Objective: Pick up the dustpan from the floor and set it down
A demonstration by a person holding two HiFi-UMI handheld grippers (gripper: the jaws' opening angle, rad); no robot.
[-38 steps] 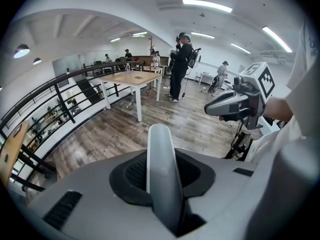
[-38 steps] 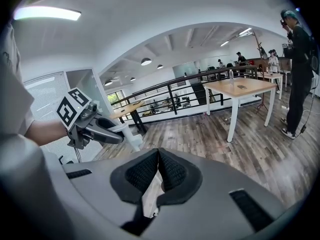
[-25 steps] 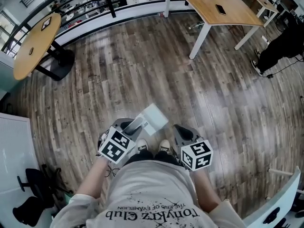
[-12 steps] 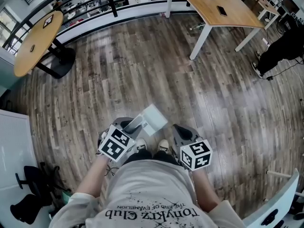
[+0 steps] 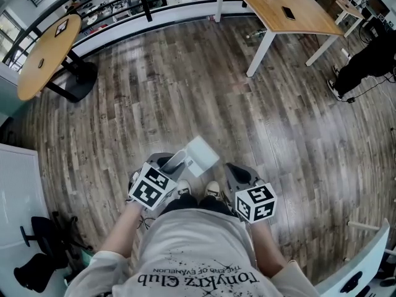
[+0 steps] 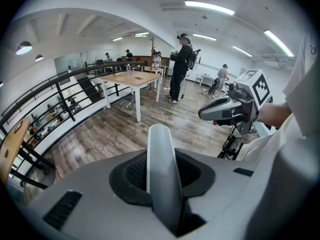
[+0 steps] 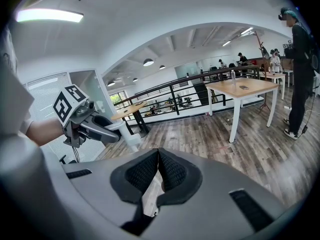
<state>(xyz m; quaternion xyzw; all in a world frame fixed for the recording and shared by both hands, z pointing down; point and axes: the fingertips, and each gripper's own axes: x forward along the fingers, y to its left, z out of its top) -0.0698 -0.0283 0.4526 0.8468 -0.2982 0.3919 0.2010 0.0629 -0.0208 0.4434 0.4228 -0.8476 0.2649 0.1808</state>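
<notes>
Above the floor [image 5: 185, 91], left gripper [image 5: 172, 163] holds dustpan [image 5: 202, 154]

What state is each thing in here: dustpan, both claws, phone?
dustpan: off the floor, held by its handle.
left claw: shut on the dustpan's handle.
right claw: shut, holding nothing.
phone: lying flat on the wooden table.
</notes>
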